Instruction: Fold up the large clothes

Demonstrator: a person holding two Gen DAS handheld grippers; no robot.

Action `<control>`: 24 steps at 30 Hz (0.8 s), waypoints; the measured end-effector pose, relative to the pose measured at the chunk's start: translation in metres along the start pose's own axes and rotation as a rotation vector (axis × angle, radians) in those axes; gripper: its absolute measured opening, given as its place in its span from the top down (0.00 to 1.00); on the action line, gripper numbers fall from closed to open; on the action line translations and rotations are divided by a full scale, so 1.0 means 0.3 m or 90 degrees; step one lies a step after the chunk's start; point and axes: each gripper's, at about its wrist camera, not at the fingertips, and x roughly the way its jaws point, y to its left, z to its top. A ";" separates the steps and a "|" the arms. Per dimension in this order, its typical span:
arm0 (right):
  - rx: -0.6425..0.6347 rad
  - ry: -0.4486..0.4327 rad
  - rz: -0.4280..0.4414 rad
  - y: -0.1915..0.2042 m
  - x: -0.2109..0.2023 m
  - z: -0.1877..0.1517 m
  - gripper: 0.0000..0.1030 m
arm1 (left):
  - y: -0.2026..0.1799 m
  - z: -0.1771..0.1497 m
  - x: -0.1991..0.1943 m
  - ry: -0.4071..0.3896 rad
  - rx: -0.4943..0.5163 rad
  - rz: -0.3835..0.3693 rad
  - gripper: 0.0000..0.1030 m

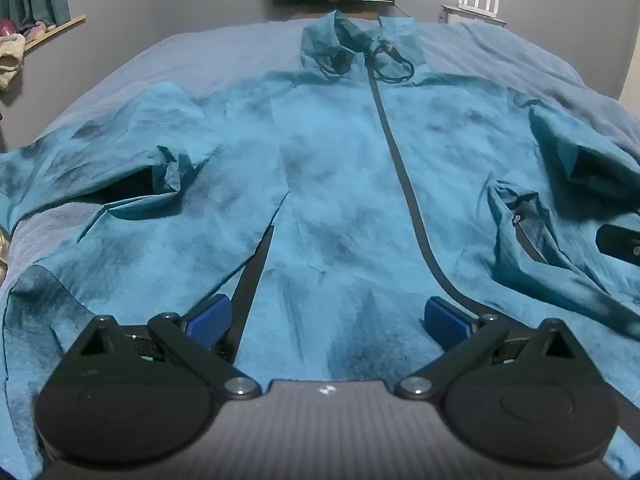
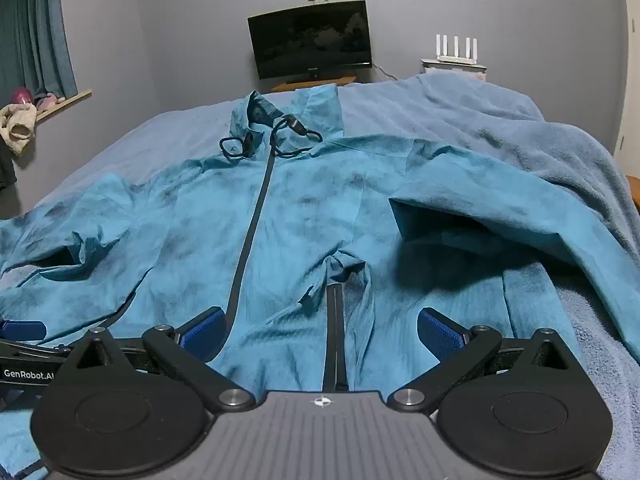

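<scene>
A teal zip-up jacket [image 1: 340,168] lies face up and spread on the bed, collar and black drawcords at the far end; it also shows in the right wrist view [image 2: 304,216]. Its black front zip [image 1: 400,168] runs toward me. My left gripper [image 1: 326,318] is open and empty, hovering over the jacket's hem left of the zip. My right gripper [image 2: 320,328] is open and empty over the hem on the right side, above a black pocket zip [image 2: 335,332]. The left sleeve [image 1: 92,160] and right sleeve [image 2: 500,208] lie rumpled out to each side.
The bed [image 2: 460,108] has a blue blanket bunched at the right. A dark monitor [image 2: 310,42] and a white router [image 2: 456,50] stand against the far wall. A window ledge [image 2: 60,104] with small items is at the left. The left gripper's finger [image 2: 22,330] shows at the right view's left edge.
</scene>
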 end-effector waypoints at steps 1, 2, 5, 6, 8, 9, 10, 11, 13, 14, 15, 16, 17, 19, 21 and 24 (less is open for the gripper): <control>-0.009 -0.006 -0.007 0.003 -0.001 0.000 0.00 | -0.001 0.000 0.000 -0.001 0.004 0.003 0.00; -0.008 -0.005 -0.006 0.003 -0.001 0.000 0.00 | -0.002 0.000 0.000 -0.001 0.004 0.003 0.00; -0.005 -0.004 -0.005 0.002 -0.005 0.001 0.00 | -0.007 0.000 -0.004 -0.001 0.002 0.004 0.00; -0.004 -0.004 -0.004 0.002 -0.007 0.001 0.00 | -0.009 0.001 -0.006 -0.001 0.002 0.005 0.00; -0.002 -0.004 -0.003 0.003 -0.013 0.000 0.00 | -0.017 0.000 -0.008 -0.002 0.002 0.006 0.00; -0.001 -0.004 -0.003 0.004 -0.016 -0.001 0.00 | -0.021 0.000 -0.009 -0.001 0.001 0.006 0.00; 0.000 -0.004 -0.003 0.004 -0.020 -0.002 0.00 | -0.026 0.000 -0.010 -0.001 0.001 0.006 0.00; 0.001 -0.004 -0.003 0.005 -0.026 -0.003 0.00 | -0.001 0.001 -0.003 0.002 -0.001 -0.003 0.00; -0.002 0.006 -0.004 0.002 0.012 -0.006 0.00 | -0.002 0.001 -0.006 0.002 0.000 -0.003 0.00; -0.002 0.006 -0.004 0.003 0.013 -0.006 0.00 | -0.003 0.001 -0.009 0.002 0.000 -0.003 0.00; -0.002 0.007 -0.004 0.002 0.013 -0.005 0.00 | 0.000 0.001 -0.004 0.002 0.000 -0.003 0.00; -0.002 0.007 -0.004 0.002 0.013 -0.006 0.00 | 0.003 0.001 0.002 0.003 -0.001 -0.004 0.00; -0.002 0.007 -0.003 0.002 0.013 -0.005 0.00 | 0.004 0.001 0.002 0.003 -0.001 -0.005 0.00; -0.002 0.007 -0.003 0.001 0.014 -0.005 0.00 | 0.004 0.001 0.002 0.003 -0.002 -0.004 0.00; -0.002 0.008 -0.003 0.000 0.014 -0.004 0.00 | 0.004 0.001 0.002 0.003 -0.002 -0.004 0.00; -0.001 0.008 -0.003 0.001 0.015 -0.004 0.00 | 0.005 0.001 0.002 0.003 -0.002 -0.005 0.00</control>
